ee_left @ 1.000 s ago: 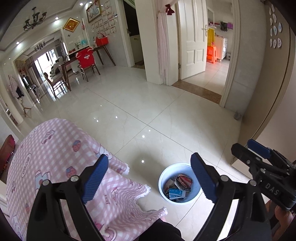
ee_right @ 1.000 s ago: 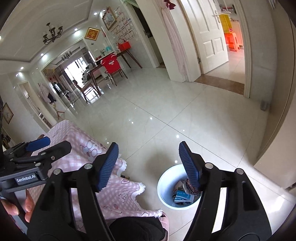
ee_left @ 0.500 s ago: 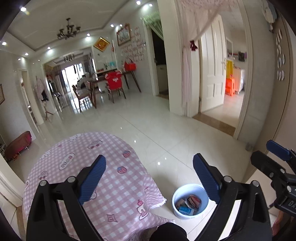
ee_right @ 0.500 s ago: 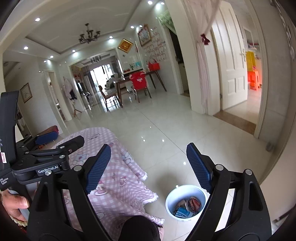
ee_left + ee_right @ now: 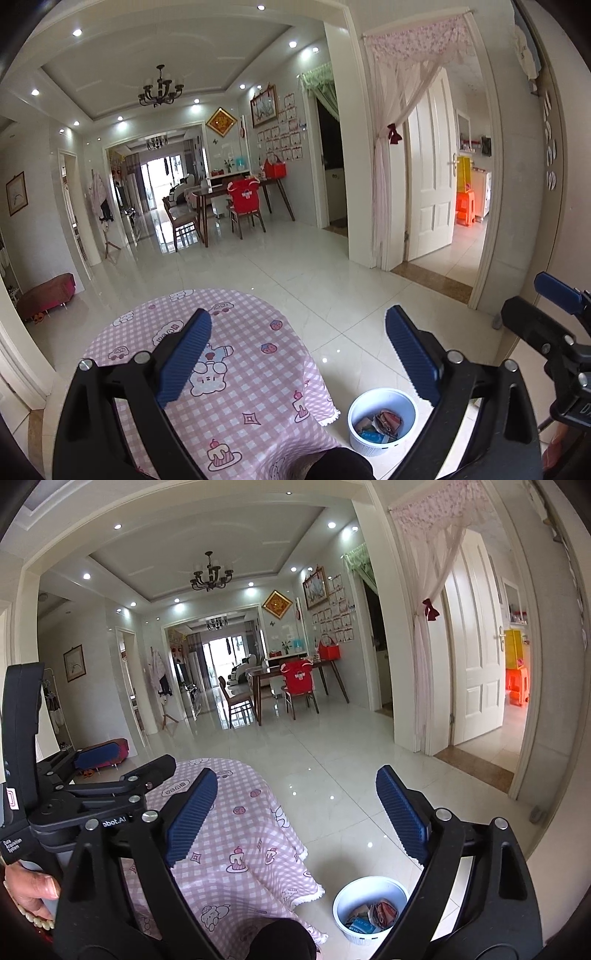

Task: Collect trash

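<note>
Bright, sharp; ceiling spotlights (image 5: 292, 44) lit, glare on floor tiles (image 5: 325, 360), fisheye bending, dark corners.

Floor (image 5: 332, 295): glossy pale tiles, spreading ahead of both grippers.
Round table (image 5: 229, 354): draped in a pink checked cloth with cartoon prints, below and ahead of the left gripper's fingers; its top bare.
White bin (image 5: 382, 397): stands on the floor just beside the cloth's hanging edge, under the right-hand finger; wrappers (image 5: 380, 424) lie inside.

White round bin (image 5: 382, 419) upright on the floor beside the draped table, wrappers (image 5: 380, 424) inside
</note>
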